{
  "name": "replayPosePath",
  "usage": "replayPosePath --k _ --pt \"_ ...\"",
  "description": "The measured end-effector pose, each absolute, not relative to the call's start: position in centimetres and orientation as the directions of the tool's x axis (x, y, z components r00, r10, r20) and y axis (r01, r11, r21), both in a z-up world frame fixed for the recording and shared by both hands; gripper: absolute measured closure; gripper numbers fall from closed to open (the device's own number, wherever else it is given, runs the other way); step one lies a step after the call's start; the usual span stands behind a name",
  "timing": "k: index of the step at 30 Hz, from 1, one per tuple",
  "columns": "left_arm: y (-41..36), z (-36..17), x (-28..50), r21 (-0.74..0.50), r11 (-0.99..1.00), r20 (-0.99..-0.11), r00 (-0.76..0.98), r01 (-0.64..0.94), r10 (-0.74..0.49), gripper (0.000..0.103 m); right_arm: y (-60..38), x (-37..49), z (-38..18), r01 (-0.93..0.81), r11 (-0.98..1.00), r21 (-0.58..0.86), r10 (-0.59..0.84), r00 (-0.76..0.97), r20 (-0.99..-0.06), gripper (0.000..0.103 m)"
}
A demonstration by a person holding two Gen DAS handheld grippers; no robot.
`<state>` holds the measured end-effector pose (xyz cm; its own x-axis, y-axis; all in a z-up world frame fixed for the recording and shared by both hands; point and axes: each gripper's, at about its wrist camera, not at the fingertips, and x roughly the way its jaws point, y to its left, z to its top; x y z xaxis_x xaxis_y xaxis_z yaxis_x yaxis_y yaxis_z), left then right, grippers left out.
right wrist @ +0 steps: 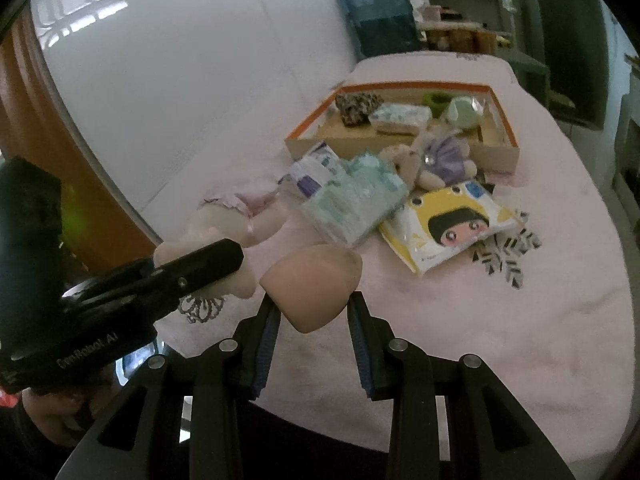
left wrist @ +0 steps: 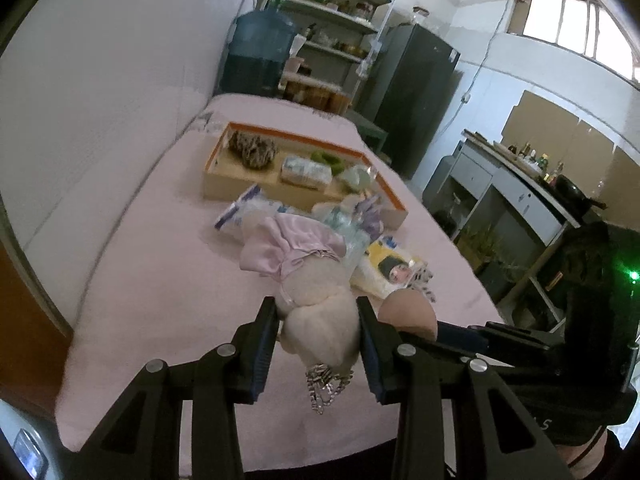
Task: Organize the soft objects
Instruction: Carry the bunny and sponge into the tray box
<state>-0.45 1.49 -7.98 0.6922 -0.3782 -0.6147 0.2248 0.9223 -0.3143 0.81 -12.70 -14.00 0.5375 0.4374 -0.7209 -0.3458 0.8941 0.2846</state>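
The table cloth [right wrist: 500, 320] is matt pink fabric, faintly napped. On it, the doll [left wrist: 320, 312] is cream plush with a satiny pink dress [left wrist: 288, 248] and a metal chain [left wrist: 326, 388]. Beside the doll, the sponge [right wrist: 316, 280] looks smooth, matt foam. The yellow pack [right wrist: 448, 228] is glossy plastic film. Behind it, the box [right wrist: 496, 156] is matt cardboard.
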Motion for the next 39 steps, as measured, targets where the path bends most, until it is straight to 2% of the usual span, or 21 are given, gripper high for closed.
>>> replayPosePath --k 20,39 --pt "0.6 -1.9 4.3 -0.228 0.944 -0.551 0.768 0.237 -0.326 0.064 -14.4 5.7 -8.0 -0.345 0.906 0.243 0.417 0.644 -0.641 0.068" --pt "-0.1 -0.9 12.3 -0.205 0.960 -0.548 0.790 0.191 -0.275 0.064 -17.0 14.0 -6.9 -0.297 0.910 0.288 0.413 0.694 -0.590 0.068"
